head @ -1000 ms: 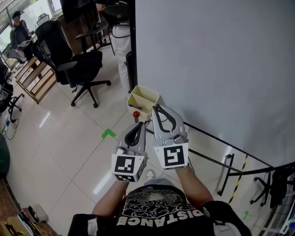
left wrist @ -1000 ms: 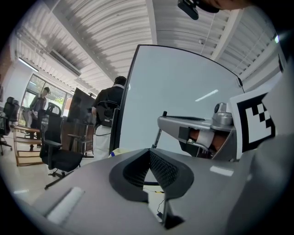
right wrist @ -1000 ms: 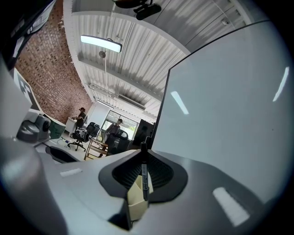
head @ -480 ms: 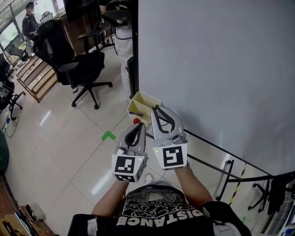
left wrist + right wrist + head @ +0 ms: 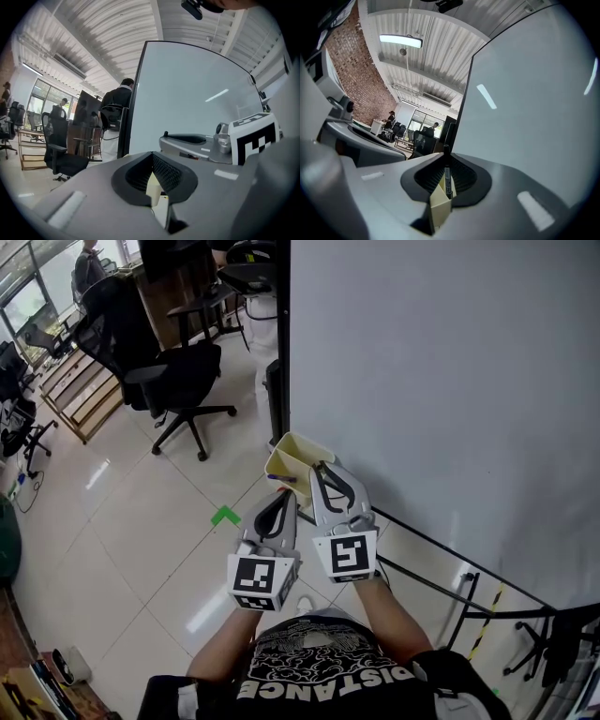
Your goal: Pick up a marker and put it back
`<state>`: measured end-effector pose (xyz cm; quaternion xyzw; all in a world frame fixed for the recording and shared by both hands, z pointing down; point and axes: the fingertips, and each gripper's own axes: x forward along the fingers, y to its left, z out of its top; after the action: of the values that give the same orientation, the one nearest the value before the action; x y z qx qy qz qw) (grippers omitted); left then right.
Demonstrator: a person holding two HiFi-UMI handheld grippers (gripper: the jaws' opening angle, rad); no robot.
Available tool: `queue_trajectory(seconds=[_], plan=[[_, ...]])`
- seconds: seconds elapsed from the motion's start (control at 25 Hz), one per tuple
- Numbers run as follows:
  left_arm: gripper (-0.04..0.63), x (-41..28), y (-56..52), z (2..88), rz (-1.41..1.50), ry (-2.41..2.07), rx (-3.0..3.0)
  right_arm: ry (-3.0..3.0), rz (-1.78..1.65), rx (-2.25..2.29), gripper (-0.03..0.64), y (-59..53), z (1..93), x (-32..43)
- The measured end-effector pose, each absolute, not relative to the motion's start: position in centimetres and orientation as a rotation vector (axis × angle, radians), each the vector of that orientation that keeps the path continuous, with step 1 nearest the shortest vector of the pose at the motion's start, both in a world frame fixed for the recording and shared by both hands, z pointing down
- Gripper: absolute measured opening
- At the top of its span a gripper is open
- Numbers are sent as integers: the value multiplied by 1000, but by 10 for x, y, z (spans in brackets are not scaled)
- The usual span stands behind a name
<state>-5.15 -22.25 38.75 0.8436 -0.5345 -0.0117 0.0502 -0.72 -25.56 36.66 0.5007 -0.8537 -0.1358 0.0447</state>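
Observation:
A cream tray (image 5: 298, 457) hangs at the left edge of the whiteboard (image 5: 450, 381). In the head view my right gripper (image 5: 323, 469) reaches level to the tray's near rim. The right gripper view shows a black marker (image 5: 447, 180) standing upright between the jaws of that right gripper (image 5: 446, 161), which is shut on it, with the tray (image 5: 439, 206) just beyond. My left gripper (image 5: 277, 499) hovers a little short of the tray and to its left, shut and empty. In the left gripper view, that left gripper (image 5: 153, 155) has its tips together. A dark marker (image 5: 280, 478) lies in the tray.
A black office chair (image 5: 178, 371) stands on the tiled floor to the left. A green tape mark (image 5: 224, 516) lies on the floor by my left gripper. The whiteboard's black stand bars (image 5: 441, 568) run low on the right. Shelves (image 5: 75, 395) and people are far back.
Both grippers have drawn nearer to the tray, and the right one has sunk toward its rim. The red object under the tray is now hidden behind the left gripper.

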Motion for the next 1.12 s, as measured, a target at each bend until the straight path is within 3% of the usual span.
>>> queue_trajectory(seconds=[1.12], plan=[[6,-50,-223,396,6,-1614,2546,-2509,-255,1526,32,-276,427,8]])
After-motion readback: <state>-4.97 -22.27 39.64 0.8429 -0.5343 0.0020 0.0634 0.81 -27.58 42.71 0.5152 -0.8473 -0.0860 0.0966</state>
